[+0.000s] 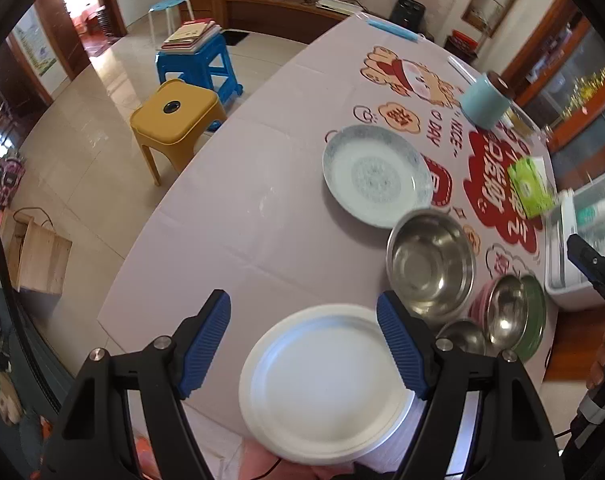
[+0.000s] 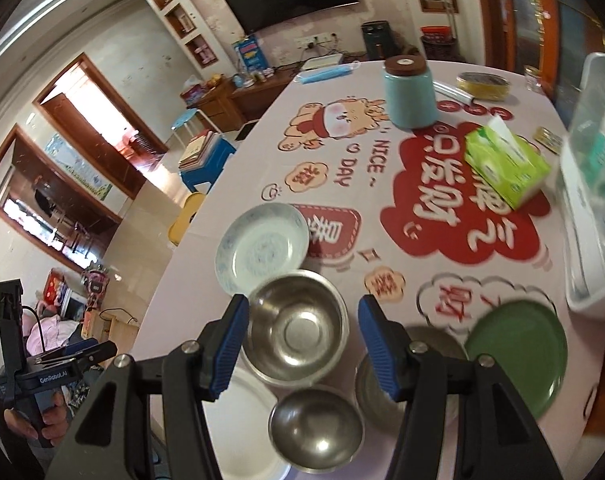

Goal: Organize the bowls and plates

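Left gripper (image 1: 304, 344) is hovering w/ jaws spread wide, nothing pinched; the white plate (image 1: 322, 388) is lying on the table (image 1: 242, 220) below, between its fingers. Right gripper (image 2: 304, 348) is also standing spread & empty, above the large steel bowl (image 2: 296, 328), w/ a small steel bowl (image 2: 316, 428) nearer the camera. Blue-patterned plate (image 2: 262, 248) is sitting just beyond the large bowl. Green plate (image 2: 518, 356) is lying to the right; another steel bowl (image 1: 506, 312) is sitting in it.
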A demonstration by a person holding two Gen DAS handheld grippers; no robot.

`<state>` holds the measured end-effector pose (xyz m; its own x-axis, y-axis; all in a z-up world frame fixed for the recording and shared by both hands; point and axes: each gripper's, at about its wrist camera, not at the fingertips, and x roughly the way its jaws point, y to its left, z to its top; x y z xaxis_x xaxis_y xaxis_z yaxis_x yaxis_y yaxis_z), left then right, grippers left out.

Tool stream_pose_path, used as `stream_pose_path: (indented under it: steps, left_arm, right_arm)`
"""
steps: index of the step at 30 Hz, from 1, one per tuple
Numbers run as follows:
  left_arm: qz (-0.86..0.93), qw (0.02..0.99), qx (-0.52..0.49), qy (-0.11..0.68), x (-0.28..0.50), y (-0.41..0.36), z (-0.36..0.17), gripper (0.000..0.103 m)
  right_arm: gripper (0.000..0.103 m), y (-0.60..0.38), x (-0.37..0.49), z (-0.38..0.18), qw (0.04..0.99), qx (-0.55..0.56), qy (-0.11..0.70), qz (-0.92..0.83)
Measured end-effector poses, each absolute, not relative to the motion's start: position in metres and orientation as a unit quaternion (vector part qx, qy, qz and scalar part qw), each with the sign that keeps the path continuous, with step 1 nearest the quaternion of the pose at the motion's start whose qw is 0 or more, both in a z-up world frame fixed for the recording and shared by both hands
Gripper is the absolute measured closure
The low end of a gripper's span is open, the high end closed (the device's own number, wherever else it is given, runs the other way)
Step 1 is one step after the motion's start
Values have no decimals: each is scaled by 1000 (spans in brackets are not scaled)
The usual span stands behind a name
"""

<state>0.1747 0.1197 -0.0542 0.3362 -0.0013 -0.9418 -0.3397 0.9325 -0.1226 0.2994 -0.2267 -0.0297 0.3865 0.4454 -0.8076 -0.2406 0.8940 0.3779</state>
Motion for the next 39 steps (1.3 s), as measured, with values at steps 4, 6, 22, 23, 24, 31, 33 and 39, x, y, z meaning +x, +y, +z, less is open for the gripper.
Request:
stream_pose_path:
  steps: [4, 6, 22, 23, 24, 31, 33, 39]
  left_arm:
    - [114, 803, -158, 563, 186, 117, -56, 29]
    - [119, 803, -160, 561, 194, 117, -58, 29]
    - [132, 817, -178, 533, 245, 126, -89, 29]
    - [133, 817, -179, 532, 249, 126, -92, 29]
    - [134, 817, -180, 532, 253, 127, -96, 29]
    - [142, 798, -195, 552, 283, 133, -135, 28]
    - [143, 793, -201, 557, 290, 133, -148, 28]
    - [133, 782, -221, 567, 309, 134, -183, 28]
  right_arm:
    - [46, -218, 324, -41, 820, 98, 517, 223]
    - [46, -213, 336, -48, 818, 101, 518, 229]
    - [46, -172, 398, -109, 795, 108, 532, 272]
    - [46, -170, 401, -115, 792, 109, 535, 274]
    - [46, -167, 405, -122, 788, 111, 539, 275]
    - [46, -156, 419, -157, 759, 130, 571, 283]
    - [46, -153, 423, -166, 751, 137, 581, 284]
    - [46, -149, 428, -187, 739, 140, 599, 274]
